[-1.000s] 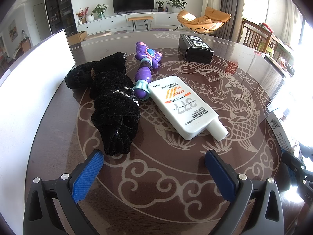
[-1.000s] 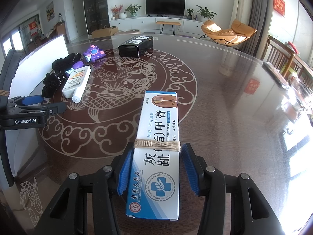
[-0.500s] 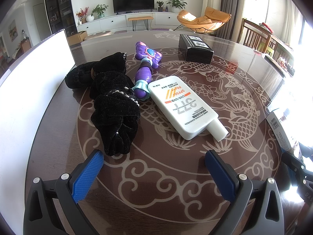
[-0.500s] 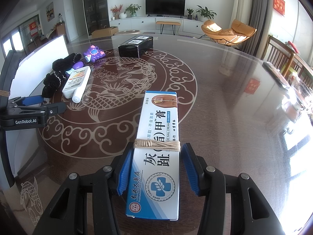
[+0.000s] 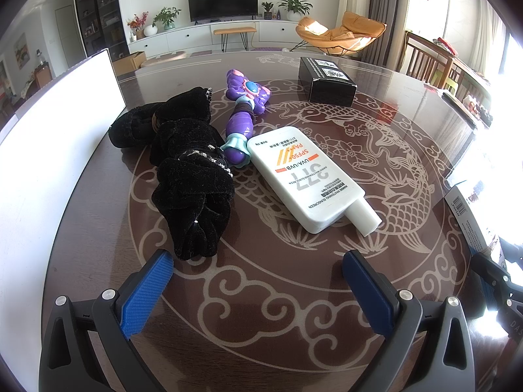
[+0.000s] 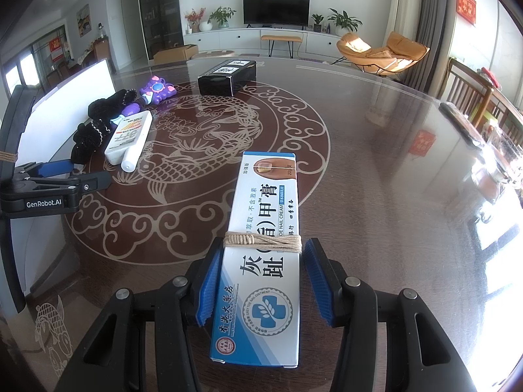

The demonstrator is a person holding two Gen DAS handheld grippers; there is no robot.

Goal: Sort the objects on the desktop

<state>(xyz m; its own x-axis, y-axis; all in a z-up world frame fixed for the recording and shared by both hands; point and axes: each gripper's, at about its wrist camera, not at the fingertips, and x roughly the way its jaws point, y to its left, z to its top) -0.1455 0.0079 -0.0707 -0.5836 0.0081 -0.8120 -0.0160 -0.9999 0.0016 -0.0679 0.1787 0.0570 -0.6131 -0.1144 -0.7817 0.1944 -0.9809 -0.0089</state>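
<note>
My right gripper (image 6: 261,251) is shut on a blue-and-white nail cream box (image 6: 264,228) bound with twine, its blue pads (image 6: 209,281) at the box's sides near its near end. The same box (image 5: 470,215) shows at the right edge of the left wrist view. My left gripper (image 5: 255,281) is open with nothing between its fingers, just in front of a black velvet hair accessory (image 5: 193,179). Next to that lie a white sunscreen bottle (image 5: 307,179) and a purple toy (image 5: 243,114). A black box (image 5: 327,81) sits farther back.
The round dark table (image 6: 376,150) has a glass top with a dragon and fish pattern. A white board (image 5: 49,150) stands along its left side. Chairs and clutter line the right edge (image 6: 474,124). Behind the table is a living room.
</note>
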